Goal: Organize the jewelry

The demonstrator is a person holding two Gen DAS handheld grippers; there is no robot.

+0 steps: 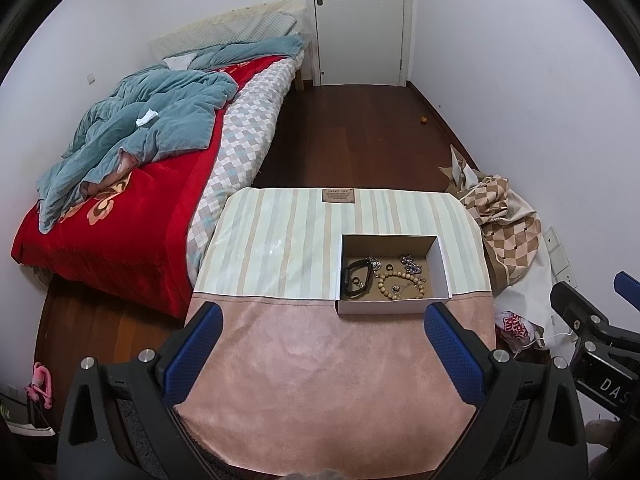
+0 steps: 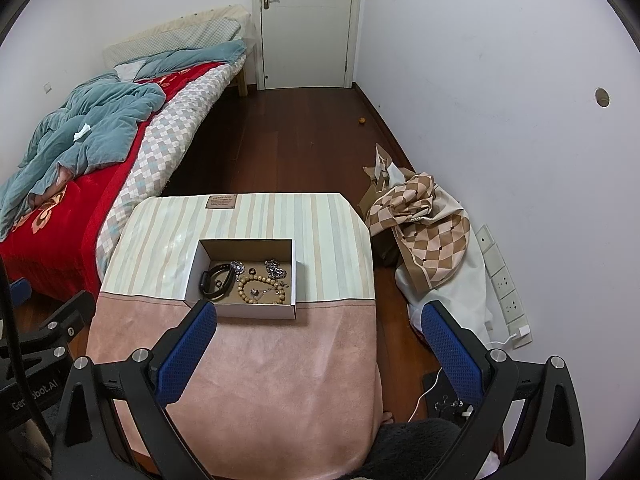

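Observation:
An open cardboard box (image 1: 392,307) stands on the table where the striped cloth meets the pink cloth; it also shows in the right wrist view (image 2: 248,310). Inside lie a black band (image 1: 357,278) (image 2: 216,278), a wooden bead bracelet (image 1: 400,286) (image 2: 262,290), small rings and silver chain pieces (image 1: 412,264) (image 2: 276,268). My left gripper (image 1: 322,320) is open and empty above the pink cloth, short of the box. My right gripper (image 2: 320,318) is open and empty, its left finger (image 2: 188,352) near the box's front left corner.
The table (image 1: 280,240) is covered by a striped mat and pink cloth (image 1: 320,380). A bed (image 1: 120,200) with red and teal bedding stands to the left. A pile of checked fabric (image 2: 424,224) lies on the floor to the right, by wall sockets (image 2: 504,280).

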